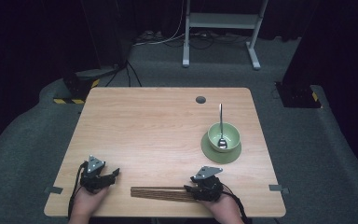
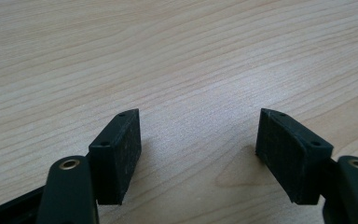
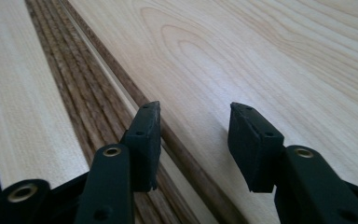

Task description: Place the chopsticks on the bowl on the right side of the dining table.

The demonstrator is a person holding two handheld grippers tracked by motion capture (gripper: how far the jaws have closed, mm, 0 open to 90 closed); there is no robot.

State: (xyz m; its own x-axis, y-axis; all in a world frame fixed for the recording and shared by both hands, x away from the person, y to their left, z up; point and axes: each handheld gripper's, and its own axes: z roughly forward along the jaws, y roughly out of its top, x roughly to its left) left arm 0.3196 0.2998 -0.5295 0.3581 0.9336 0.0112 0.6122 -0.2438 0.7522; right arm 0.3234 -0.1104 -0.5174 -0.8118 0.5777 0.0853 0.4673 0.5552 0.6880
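Wooden mat (image 3: pixel 88 116) edge, right gripper (image 3: pixel 193 140) seemingly unclamped

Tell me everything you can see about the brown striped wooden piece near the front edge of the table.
The brown striped wooden piece is long, narrow and flat, dark brown with fine lengthwise grooves or slats and a paler line along it. It looks like wood or bamboo. It lies flat on the table, parallel to the near edge. Its right end reaches under the right gripper, whose jaws stand apart: one is over the piece, the other over bare table. Whether a jaw touches it is unclear.
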